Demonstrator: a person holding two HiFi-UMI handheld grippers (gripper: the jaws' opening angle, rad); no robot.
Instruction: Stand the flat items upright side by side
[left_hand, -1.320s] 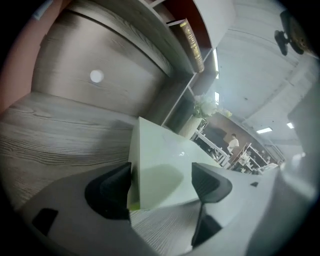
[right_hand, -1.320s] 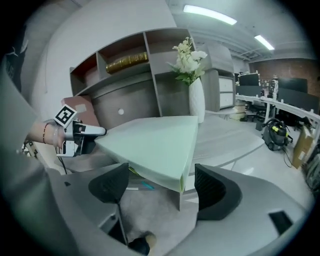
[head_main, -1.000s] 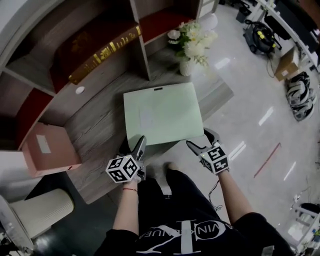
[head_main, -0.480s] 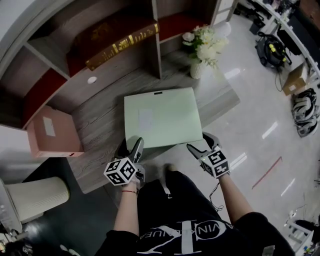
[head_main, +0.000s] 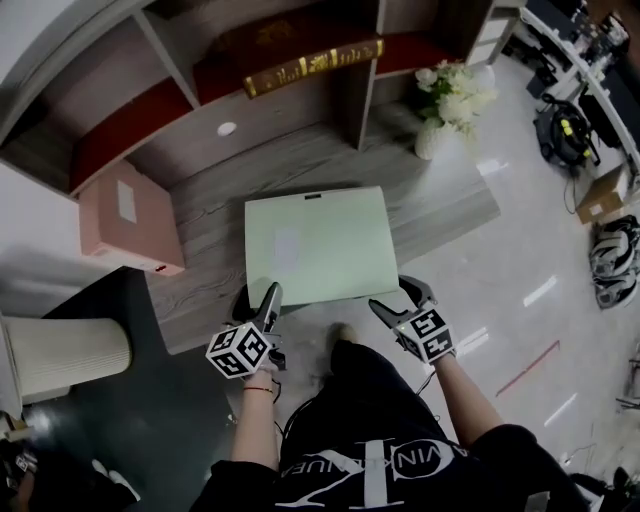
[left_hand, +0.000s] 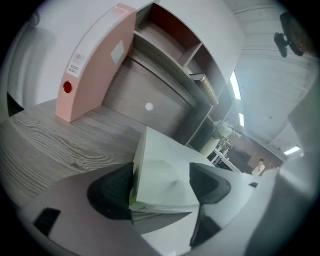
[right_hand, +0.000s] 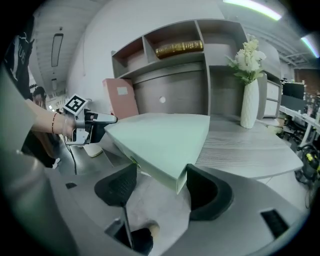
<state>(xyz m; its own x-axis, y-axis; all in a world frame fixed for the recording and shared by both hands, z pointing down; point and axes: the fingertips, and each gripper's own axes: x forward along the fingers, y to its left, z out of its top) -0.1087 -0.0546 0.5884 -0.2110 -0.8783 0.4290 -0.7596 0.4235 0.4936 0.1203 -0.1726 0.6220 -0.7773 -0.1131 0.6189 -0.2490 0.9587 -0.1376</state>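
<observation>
The green file box (head_main: 320, 245) is lying flat on the counter (head_main: 440, 200), broad face up. It is nearly square, so I cannot tell its long axis. Its tabbed edge is pointing toward the shelves (head_main: 160, 110), and its near edge is overhanging the counter's front. The left tongs (head_main: 257, 295) are clenching its near-left corner. The right tongs (head_main: 392, 296), having just been closing, are clenching its near-right corner. 1 pink file box (head_main: 130, 220) is standing upright at the left.

Head view steeply down; gripper views — close, apparently low — share green box (head_main: 320, 245).
</observation>
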